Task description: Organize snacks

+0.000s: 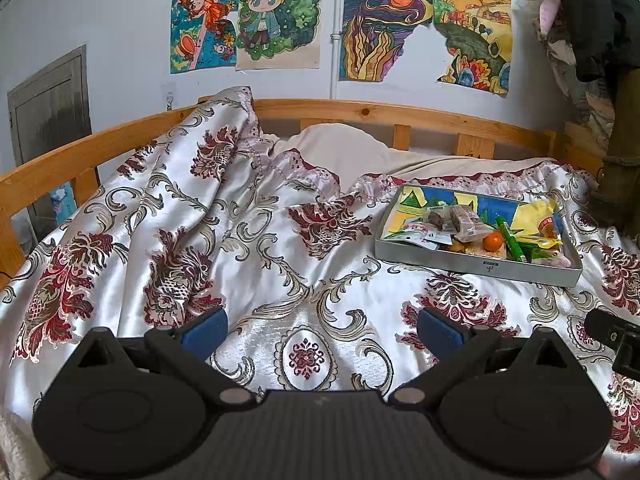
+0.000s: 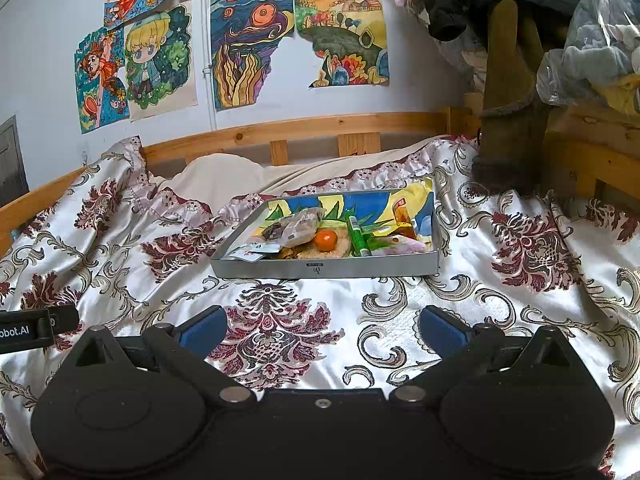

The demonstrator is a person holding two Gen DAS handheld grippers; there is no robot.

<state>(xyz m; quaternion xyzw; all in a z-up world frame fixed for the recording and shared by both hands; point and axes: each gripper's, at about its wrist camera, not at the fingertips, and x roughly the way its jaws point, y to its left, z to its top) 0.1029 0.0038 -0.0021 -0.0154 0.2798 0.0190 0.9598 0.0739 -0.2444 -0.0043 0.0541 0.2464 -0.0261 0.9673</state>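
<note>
Your left gripper (image 1: 322,330) hangs over the satin floral bedspread (image 1: 240,248) with its blue-padded fingers (image 1: 204,330) spread wide and nothing between them. Your right gripper (image 2: 322,330) is the same: fingers (image 2: 442,328) far apart, empty, low over the spread.

The snacks sit in a shallow grey tray (image 2: 320,269) lying flat on the bedspread. From your right gripper it lies straight ahead, a little beyond the fingertips; from your left gripper it is ahead and off to the right (image 1: 476,264). Inside the tray, an orange fruit (image 2: 325,239) rests near the middle, a green tube-shaped packet (image 2: 357,237) just right of it, clear-wrapped brown bars (image 2: 298,226) to the far left, white sachets (image 2: 250,254) at the near left corner, and a yellow packet (image 1: 538,216) at the far right. The items overlap in a loose pile.

Beyond the tray are a cream pillow (image 1: 340,144), the wooden bed rail (image 1: 360,114) and coloured drawings (image 1: 276,16) on the wall.
</note>
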